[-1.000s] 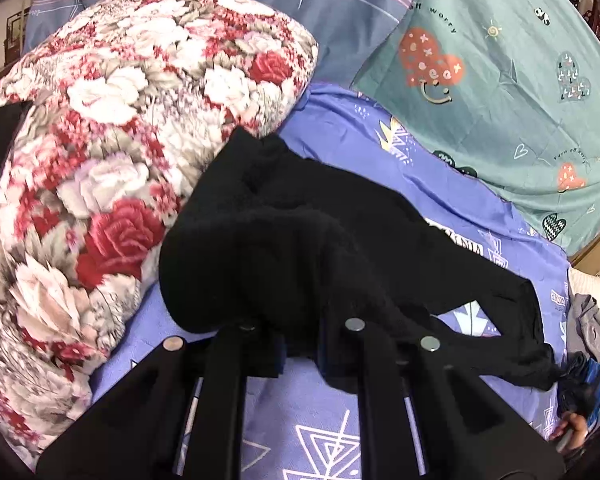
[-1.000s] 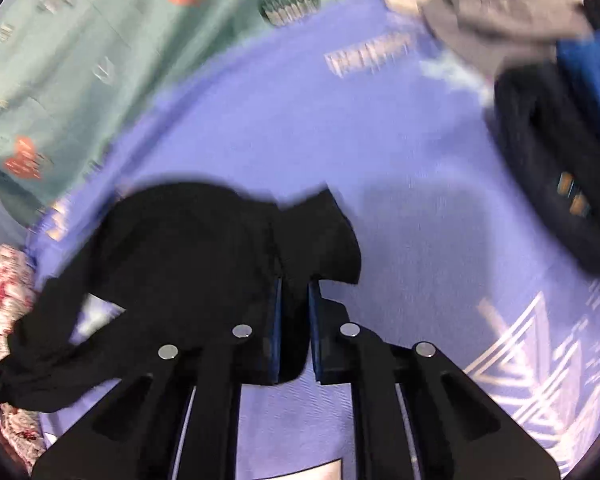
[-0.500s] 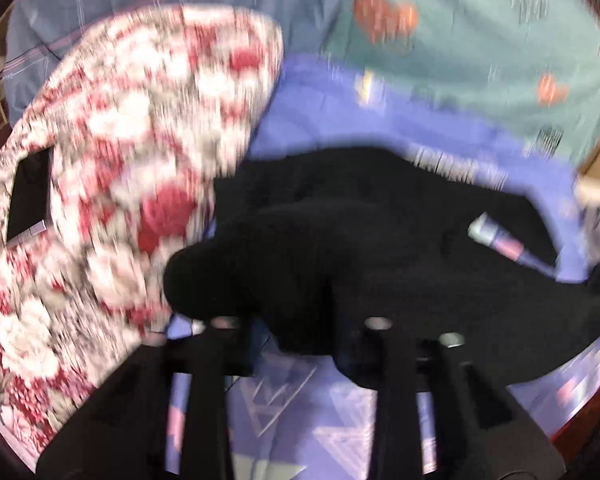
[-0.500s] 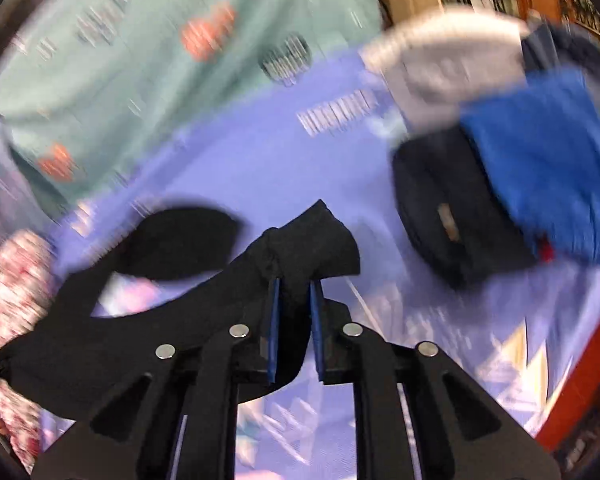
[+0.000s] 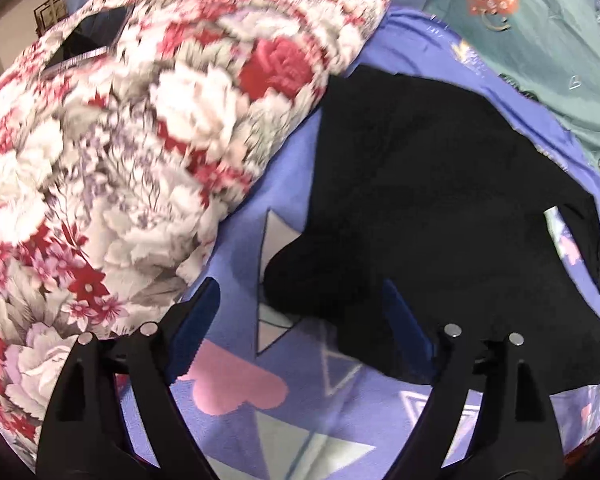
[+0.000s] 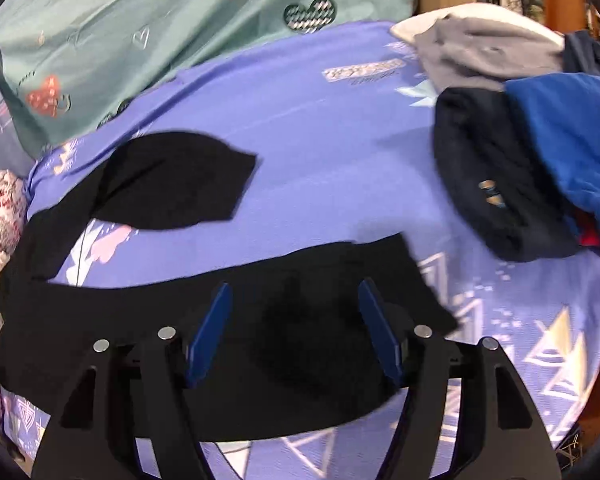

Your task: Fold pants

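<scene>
Bedding and clutter, near to far. Purple patterned sheet (image 6: 320, 120): covers the bed, printed with white triangles and a pink heart; carries everything listed below. Black pants (image 6: 220, 300): spread flat on the sheet, one leg running across just ahead of the right-hand tool, the other leg angled away toward the far left with its cuff lying free; in the left wrist view the same pants (image 5: 440, 200) fill the centre and right, a rounded lobe of cloth reaching between the tool's fingers. Floral quilt (image 5: 140, 140): red and white roses, bunched along the left edge, its bulk pressed against the near side of the pants and crowding the left finger. Pile of clothes (image 6: 540, 140): right of the sheet, well apart from the pants; dark garment in front, blue one on top, grey one behind. Teal heart-print sheet (image 6: 140, 20): farthest, across the back. Left gripper (image 5: 300, 320): jaws spread wide, holding nothing; cloth lies under the right finger, whether touching cannot be told. Right gripper (image 6: 296, 320): jaws spread wide, holding nothing, poised over the near pant leg with black fabric visible between the blue pads (image 6: 210, 328).
</scene>
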Tool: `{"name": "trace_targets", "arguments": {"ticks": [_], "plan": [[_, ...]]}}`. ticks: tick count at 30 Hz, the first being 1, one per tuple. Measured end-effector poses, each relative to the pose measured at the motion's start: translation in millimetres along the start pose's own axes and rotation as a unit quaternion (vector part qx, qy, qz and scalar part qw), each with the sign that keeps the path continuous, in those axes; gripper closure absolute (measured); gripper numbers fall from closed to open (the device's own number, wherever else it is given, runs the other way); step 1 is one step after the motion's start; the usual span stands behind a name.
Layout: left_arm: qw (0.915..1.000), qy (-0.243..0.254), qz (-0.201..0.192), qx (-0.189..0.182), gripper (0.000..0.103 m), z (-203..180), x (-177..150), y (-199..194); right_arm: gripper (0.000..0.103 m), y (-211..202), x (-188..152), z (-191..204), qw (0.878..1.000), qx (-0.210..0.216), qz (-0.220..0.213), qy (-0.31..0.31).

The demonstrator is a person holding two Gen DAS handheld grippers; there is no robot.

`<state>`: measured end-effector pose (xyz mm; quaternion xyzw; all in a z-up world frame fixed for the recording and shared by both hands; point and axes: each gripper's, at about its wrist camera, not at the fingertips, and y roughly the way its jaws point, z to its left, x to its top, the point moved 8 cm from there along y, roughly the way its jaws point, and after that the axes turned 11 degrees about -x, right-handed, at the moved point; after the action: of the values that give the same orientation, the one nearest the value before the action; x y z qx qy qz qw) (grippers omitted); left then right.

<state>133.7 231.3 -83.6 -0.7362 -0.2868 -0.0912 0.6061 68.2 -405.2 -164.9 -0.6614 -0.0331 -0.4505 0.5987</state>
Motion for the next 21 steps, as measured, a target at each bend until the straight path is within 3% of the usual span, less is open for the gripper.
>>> {"name": "trace_targets", "arguments": {"ticks": [3,9,12,15,18,21], "plan": [[0.9997,-0.013,0.02,0.009,0.016,12,-4,16,0.036,16,-10,7,0.999,0.021,0.035,0.014],[0.9983,-0.041,0.035,-0.021,0.013,20,-16,18,0.033,20,-30,14,0.998,0.022,0.054,0.001],[0.9931,-0.077,0.047,-0.075,0.012,14,-30,10,0.032,20,-33,17,0.998,0.021,0.052,-0.001],[0.9805,-0.12,0.06,-0.144,0.013,4,-37,15,0.029,20,-31,27,0.998,0.028,0.049,-0.006],[0.9751,-0.141,0.074,-0.154,0.024,-1,-38,35,0.029,18,-28,40,0.998,0.044,0.046,-0.013],[0.9783,-0.132,0.065,-0.145,0.032,-6,-29,44,0.029,14,-30,51,0.997,0.055,0.041,-0.024]]}}
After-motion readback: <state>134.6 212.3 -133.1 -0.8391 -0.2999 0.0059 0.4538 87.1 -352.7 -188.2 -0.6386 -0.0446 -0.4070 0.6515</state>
